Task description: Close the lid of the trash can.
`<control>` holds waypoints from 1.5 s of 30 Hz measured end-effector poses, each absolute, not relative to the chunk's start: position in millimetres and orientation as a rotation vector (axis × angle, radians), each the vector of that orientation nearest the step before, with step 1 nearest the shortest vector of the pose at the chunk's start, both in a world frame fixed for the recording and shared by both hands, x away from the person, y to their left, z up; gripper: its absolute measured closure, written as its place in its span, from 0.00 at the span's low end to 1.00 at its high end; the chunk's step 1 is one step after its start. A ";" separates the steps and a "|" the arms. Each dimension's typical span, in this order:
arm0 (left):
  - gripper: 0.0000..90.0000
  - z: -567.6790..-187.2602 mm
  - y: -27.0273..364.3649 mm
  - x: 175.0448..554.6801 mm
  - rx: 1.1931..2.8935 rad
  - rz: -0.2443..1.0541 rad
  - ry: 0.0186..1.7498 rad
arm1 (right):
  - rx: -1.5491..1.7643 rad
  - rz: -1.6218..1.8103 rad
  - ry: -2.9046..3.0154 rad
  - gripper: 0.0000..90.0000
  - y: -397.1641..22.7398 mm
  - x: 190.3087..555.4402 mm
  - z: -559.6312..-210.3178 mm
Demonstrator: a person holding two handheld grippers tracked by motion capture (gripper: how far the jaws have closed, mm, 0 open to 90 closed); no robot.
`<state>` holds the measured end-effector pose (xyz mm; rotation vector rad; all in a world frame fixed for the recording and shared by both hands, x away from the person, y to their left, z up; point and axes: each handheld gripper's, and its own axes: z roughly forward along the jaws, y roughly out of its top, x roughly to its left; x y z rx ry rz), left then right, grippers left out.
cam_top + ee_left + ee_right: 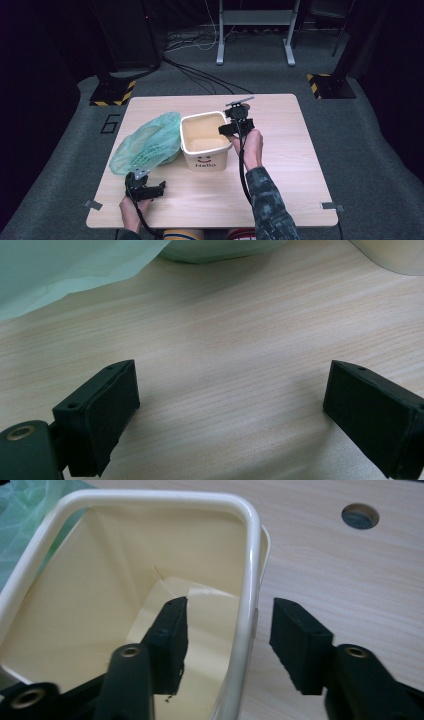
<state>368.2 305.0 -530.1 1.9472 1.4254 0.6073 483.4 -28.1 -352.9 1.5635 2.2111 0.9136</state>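
Note:
A cream plastic bin (206, 159) with a smiley and "Hello" on its front stands upright and empty at the middle of the table. My right gripper (235, 127) is at its right wall. In the right gripper view one jaw of this gripper (227, 640) is inside the bin (150, 497) and the other outside, with the wall between them and a gap on each side, so it is open. A crumpled green plastic bag (147, 142) lies against the bin's left side. My left gripper (150, 190) rests near the front left edge, open over bare wood (230, 415).
The light wooden table (280, 165) has free room on its right half and along the front. A round cable hole (360, 516) is in the tabletop beyond the bin. The bag's edge (65, 270) and the bin's corner (395, 255) lie ahead of the left gripper.

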 end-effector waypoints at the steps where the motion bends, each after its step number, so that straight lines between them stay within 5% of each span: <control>1: 0.08 -530.1 305.0 368.2 1.946 0.607 1.426 | 1.551 0.916 2.212 0.49 -29.9 483.7 -352.5; 10: 0.08 -530.1 305.0 368.2 1.947 0.607 1.426 | 1.428 0.900 2.264 0.55 -31.1 515.0 -355.6; 19: 0.08 -530.0 305.0 368.3 1.946 0.607 1.426 | 1.549 0.977 2.181 0.84 -30.4 524.0 -370.3; 24: 0.08 -530.0 305.1 368.4 1.947 0.605 1.426 | 1.620 0.954 2.103 0.88 -29.8 522.3 -370.7; 37: 0.07 -529.7 299.3 375.7 1.929 0.611 1.459 | 1.755 0.899 2.024 0.89 -23.1 529.7 -361.0; 40: 0.07 -529.8 299.2 375.7 1.931 0.610 1.456 | 1.717 0.889 2.034 0.74 -19.0 526.3 -356.6; 45: 0.07 -529.9 299.2 375.3 1.934 0.610 1.451 | 1.637 0.903 2.101 0.66 -26.7 521.8 -356.2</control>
